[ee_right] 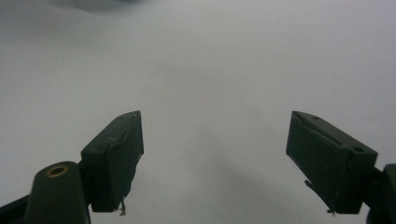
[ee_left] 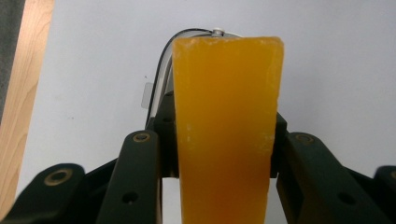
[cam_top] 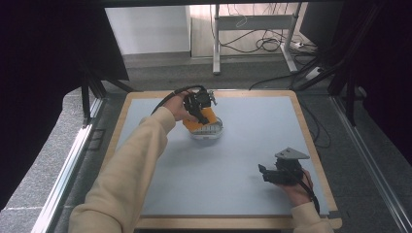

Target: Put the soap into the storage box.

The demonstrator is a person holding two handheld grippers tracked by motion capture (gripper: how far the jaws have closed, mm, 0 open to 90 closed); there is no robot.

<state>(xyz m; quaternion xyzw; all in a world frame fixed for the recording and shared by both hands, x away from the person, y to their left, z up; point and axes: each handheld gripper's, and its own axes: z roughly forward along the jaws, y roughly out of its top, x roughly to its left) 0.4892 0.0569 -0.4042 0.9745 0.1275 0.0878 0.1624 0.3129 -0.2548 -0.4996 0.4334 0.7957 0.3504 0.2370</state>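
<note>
A: Where is the left gripper [cam_top: 204, 110]?
B: In the high view, just above the middle of the frame. Its jaws are pinching an orange block [ee_left: 226, 126], over a white object [cam_top: 208, 131] on the grey table [cam_top: 252, 141].
A: And the right gripper [cam_top: 263, 171]?
B: Lower right of the frame, low over the table. Its jaws are spread wide, with nothing between them.

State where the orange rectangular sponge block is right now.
The orange rectangular sponge block sits clamped in the left gripper, above a white dish at the table's far centre.
</note>
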